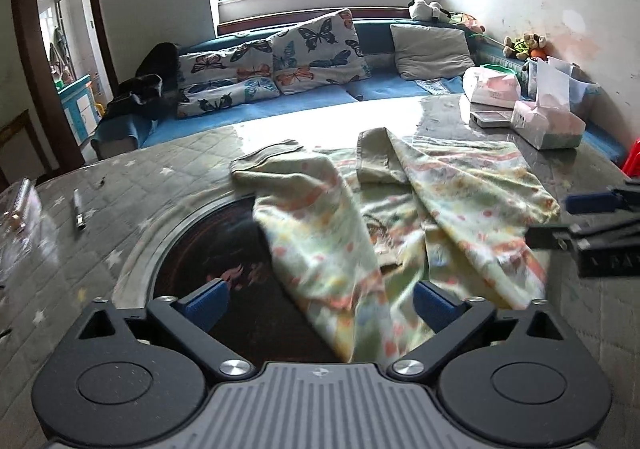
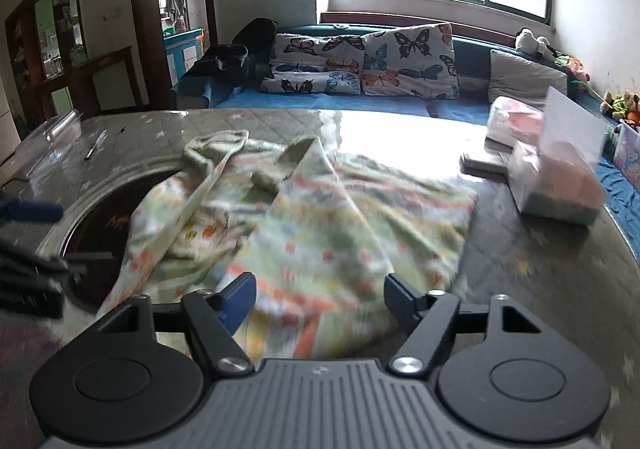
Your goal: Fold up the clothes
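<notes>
A pale green garment [image 1: 400, 217] printed with orange and blue shapes lies crumpled on the quilted table top, with its sleeves and collar toward the far side. My left gripper [image 1: 320, 301] is open; a fold of the cloth runs between its blue pads [image 1: 208, 299] without touching them. In the right wrist view the same garment [image 2: 320, 217] spreads under my right gripper [image 2: 320, 299], which is open just over the near hem with its pads clear of the cloth. The right gripper [image 1: 560, 221] also shows at the right edge of the left wrist view, and the left gripper [image 2: 40, 233] at the left edge of the right wrist view.
A dark round inset [image 1: 224, 249] lies in the table [image 1: 120, 185] partly under the garment. A tissue box [image 1: 548, 125] and a white bag [image 1: 496, 87] stand at the far right, and a pen [image 1: 79, 209] lies at the left. A blue sofa with butterfly cushions [image 1: 320, 49] runs behind the table.
</notes>
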{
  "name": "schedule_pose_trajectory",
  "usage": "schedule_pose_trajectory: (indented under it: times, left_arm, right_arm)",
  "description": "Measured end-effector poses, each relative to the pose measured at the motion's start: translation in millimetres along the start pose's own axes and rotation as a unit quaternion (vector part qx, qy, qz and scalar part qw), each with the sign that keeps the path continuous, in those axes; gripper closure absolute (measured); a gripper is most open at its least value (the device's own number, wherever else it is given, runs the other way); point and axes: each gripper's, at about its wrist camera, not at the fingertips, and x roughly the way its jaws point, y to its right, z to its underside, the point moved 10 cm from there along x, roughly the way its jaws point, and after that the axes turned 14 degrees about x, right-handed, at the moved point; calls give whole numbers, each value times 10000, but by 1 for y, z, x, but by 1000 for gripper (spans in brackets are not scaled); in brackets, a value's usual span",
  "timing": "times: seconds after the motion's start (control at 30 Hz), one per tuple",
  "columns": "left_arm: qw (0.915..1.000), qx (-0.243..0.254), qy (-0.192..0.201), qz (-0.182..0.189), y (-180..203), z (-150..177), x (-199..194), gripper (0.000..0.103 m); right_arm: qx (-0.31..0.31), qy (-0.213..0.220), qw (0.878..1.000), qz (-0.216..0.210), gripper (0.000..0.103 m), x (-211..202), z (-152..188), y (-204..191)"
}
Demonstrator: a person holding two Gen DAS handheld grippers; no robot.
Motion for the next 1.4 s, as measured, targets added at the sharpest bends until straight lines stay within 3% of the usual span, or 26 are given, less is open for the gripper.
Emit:
schedule_pose_trajectory:
  times: [0.13,0.4,0.7,0.83,0.93,1.13,1.23,1.3,1.4]
  left_arm:
    - [9998,-84,-123,150,3,-3,23,17]
    - [9981,-243,-303,471,1,5,44,47]
    - [9972,-354,-311,587,0,5,49,49]
    - [9972,-354,-327,577,0,4,50,49]
    - [9974,-327,-332,550,0,4,51,46]
    - [9978,-272,-341,495,2,4,52,47]
    - [9979,-276,-340,472,0,5,53,63]
    - [9977,-321,-345,478,-2,6,53,79]
    - [9973,-430,-343,493,-5,8,51,90]
  right_arm:
    - [-58,-21,10000,-61,39,29,-26,-6]
    - [-51,-92,9997,-207,47,96,-76,-16]
    - [-6,-321,9993,-211,57,164,-100,-22]
    - [90,-483,9985,-254,83,180,-97,-20]
    - [207,-449,9983,-308,98,174,-96,-15]
    - [354,-56,9991,-208,100,135,-106,6]
    - [489,238,9984,-120,100,104,-115,25]
    - [581,447,9973,-32,100,78,-119,40]
    - [701,743,9947,130,100,37,-120,68]
